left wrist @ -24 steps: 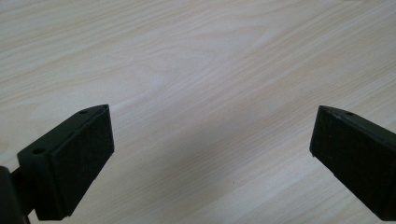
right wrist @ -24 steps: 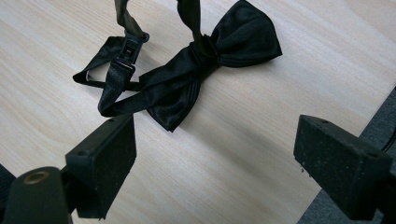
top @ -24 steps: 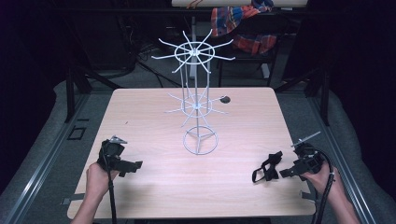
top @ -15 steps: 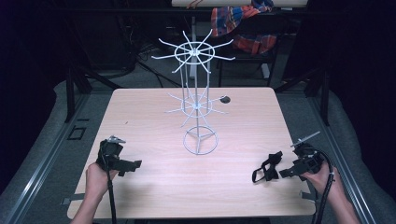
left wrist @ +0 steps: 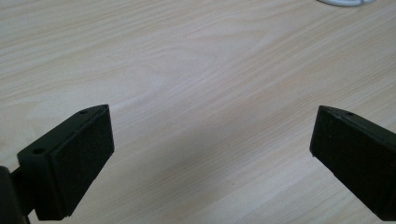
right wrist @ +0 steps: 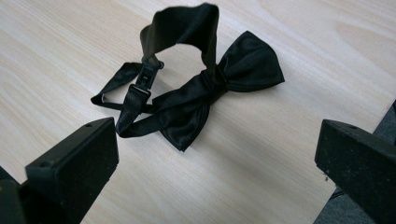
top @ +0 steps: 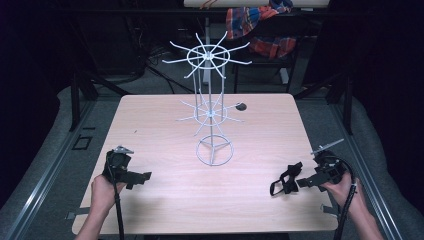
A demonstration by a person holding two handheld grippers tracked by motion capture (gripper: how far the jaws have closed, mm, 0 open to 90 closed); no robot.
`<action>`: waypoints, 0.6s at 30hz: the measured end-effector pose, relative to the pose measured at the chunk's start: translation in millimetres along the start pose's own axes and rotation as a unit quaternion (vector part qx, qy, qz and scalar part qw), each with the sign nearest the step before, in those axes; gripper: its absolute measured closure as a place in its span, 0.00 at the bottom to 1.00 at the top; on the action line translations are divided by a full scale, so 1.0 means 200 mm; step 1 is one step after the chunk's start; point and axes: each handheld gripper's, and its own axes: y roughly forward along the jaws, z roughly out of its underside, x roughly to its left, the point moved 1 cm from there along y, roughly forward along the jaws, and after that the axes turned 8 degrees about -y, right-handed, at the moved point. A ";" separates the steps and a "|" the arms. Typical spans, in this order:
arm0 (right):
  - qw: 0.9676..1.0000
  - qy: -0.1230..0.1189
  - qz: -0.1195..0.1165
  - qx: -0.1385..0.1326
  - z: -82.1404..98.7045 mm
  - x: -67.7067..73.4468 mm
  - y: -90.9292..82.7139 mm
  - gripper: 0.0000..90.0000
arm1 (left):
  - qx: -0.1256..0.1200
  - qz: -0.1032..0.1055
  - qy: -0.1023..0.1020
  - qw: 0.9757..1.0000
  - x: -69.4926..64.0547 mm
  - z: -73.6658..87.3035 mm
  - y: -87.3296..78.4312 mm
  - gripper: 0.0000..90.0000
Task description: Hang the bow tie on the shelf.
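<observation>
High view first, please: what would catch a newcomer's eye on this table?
The tall white wire rack with spoked hook tiers stands at the table's middle. A black bow tie lies flat near the right edge, just ahead of the open right gripper. The left gripper, also open, hovers over bare wood.

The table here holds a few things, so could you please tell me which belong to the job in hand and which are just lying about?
In the job:
- black bow tie, lying flat before the open right tool
- white wire rack, probably where it goes
- left tool, open over bare wood

Lying about:
- small dark object beyond the rack
- plaid cloth behind the table
</observation>
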 end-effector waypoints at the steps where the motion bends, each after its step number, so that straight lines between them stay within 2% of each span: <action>1: 1.000 0.002 0.001 -0.004 0.00 0.00 0.00 0.00 | 0.000 0.000 0.000 1.000 0.00 0.00 0.00 0.00; 3: 1.000 -0.007 0.002 0.001 0.00 0.00 0.00 0.00 | 0.001 -0.001 0.000 1.000 0.00 0.00 0.00 0.00; 4: 1.000 -0.004 0.002 -0.003 -0.01 0.00 0.01 0.00 | 0.000 -0.001 -0.001 1.000 0.00 0.00 0.00 0.00; 5: 1.000 -0.004 0.005 -0.008 -0.01 0.01 0.01 0.05 | 0.002 -0.001 -0.002 1.000 0.00 0.00 0.00 0.00; 6: 1.000 -0.004 0.005 -0.008 -0.01 0.01 0.01 0.05 | 0.002 -0.001 -0.002 1.000 0.00 0.00 0.00 0.00; 7: 1.000 -0.005 0.004 -0.006 -0.01 0.01 0.02 0.18 | 0.003 0.000 -0.002 1.000 0.00 0.00 0.01 0.00; 8: 1.000 -0.005 0.004 -0.006 -0.01 0.01 0.02 0.18 | 0.003 0.000 -0.002 1.000 0.00 0.00 0.01 0.00; 9: 1.000 -0.006 0.006 -0.010 -0.01 0.01 0.02 0.26 | 0.005 0.001 -0.003 1.000 0.00 0.00 0.01 0.00; 10: 1.000 -0.012 0.005 -0.005 -0.01 0.01 0.02 0.30 | 0.007 0.000 -0.002 1.000 0.00 0.00 0.01 0.00; 11: 1.000 -0.009 0.004 -0.020 -0.02 0.02 0.02 0.40 | 0.005 -0.001 -0.003 1.000 0.00 0.00 0.01 0.00; 13: 1.000 -0.009 0.001 -0.023 -0.02 0.02 0.02 0.42 | 0.007 -0.001 -0.003 1.000 0.00 0.00 0.01 0.00; 15: 0.999 -0.003 0.015 -0.038 -0.03 0.02 0.01 0.51 | 0.008 0.001 -0.002 1.000 0.00 0.00 0.01 0.00; 16: 0.999 -0.003 0.015 -0.038 -0.03 0.02 0.01 0.51 | 0.008 0.001 -0.002 1.000 0.00 0.00 0.01 0.00; 17: 0.999 0.003 0.024 -0.048 -0.03 0.02 0.01 0.57 | 0.011 0.001 -0.001 1.000 0.00 0.00 0.01 0.00; 18: 0.999 0.003 0.024 -0.048 -0.03 0.02 0.01 0.57 | 0.011 0.001 -0.001 1.000 0.00 0.00 0.01 0.00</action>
